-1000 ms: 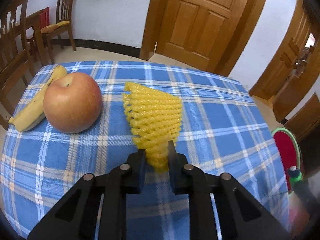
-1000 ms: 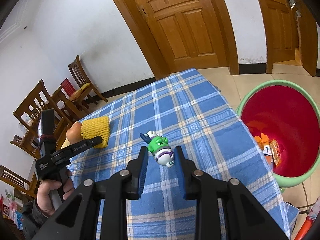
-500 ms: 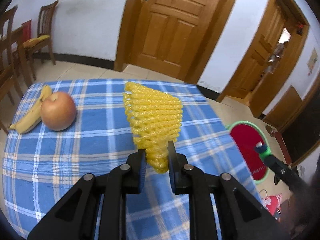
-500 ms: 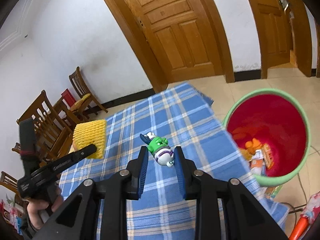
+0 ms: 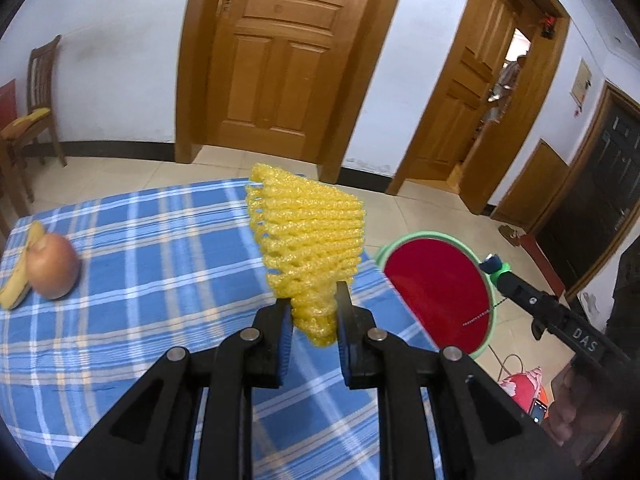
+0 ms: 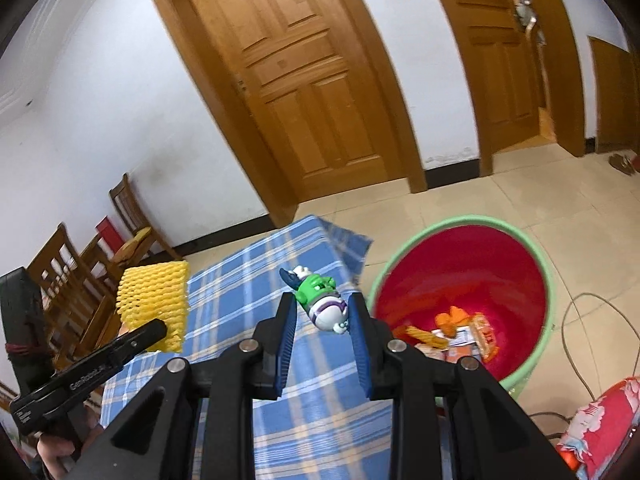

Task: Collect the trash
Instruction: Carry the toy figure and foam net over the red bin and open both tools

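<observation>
My left gripper (image 5: pixel 312 320) is clamped on the narrow end of a yellow foam mesh fruit sleeve (image 5: pixel 306 236), which fans upward above the blue plaid tablecloth (image 5: pixel 160 264). My right gripper (image 6: pixel 322 320) pinches a small green, white and purple plastic toy figure (image 6: pixel 322 300) between its blue pads. Beyond both, on the tiled floor just beside the table's edge, stands the round red bin with a green rim (image 6: pixel 464 280), wrappers lying in its bottom, while a red apple (image 5: pixel 52 266) and a banana (image 5: pixel 18 276) sit touching each other at the cloth's far left.
</observation>
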`<state>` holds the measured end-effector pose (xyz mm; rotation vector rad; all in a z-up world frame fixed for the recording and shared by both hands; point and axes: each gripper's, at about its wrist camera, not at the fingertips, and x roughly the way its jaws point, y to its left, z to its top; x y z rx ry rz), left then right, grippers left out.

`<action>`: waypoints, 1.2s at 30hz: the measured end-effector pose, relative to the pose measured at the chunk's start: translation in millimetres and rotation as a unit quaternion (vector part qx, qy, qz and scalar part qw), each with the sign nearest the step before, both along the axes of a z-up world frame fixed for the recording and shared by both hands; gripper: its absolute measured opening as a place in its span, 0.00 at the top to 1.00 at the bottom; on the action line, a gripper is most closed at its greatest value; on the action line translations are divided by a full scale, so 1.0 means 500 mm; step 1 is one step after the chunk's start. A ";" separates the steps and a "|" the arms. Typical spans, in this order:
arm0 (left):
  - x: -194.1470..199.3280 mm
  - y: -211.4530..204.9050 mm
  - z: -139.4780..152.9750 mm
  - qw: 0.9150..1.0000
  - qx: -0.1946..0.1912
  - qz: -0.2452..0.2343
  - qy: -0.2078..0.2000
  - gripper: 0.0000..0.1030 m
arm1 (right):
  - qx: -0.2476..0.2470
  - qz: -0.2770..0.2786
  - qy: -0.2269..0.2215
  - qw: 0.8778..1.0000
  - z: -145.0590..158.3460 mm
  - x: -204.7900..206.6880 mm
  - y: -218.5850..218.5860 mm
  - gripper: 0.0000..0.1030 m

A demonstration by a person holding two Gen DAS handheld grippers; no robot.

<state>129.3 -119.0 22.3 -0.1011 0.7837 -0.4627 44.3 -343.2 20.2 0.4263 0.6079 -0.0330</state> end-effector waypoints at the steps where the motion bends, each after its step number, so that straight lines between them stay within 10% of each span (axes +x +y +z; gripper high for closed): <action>1: 0.001 -0.012 0.000 1.000 0.001 -0.005 0.000 0.82 | 0.001 -0.006 0.002 1.000 -0.004 -0.003 -0.009 0.72; 30: 0.035 -0.318 -0.120 0.990 0.052 -0.126 0.047 0.80 | 0.051 -0.115 0.052 0.991 -0.113 -0.030 -0.198 0.64; 36: 0.034 -0.367 -0.149 0.985 0.080 -0.149 0.038 0.62 | 0.055 -0.132 0.054 0.988 -0.117 -0.045 -0.211 0.58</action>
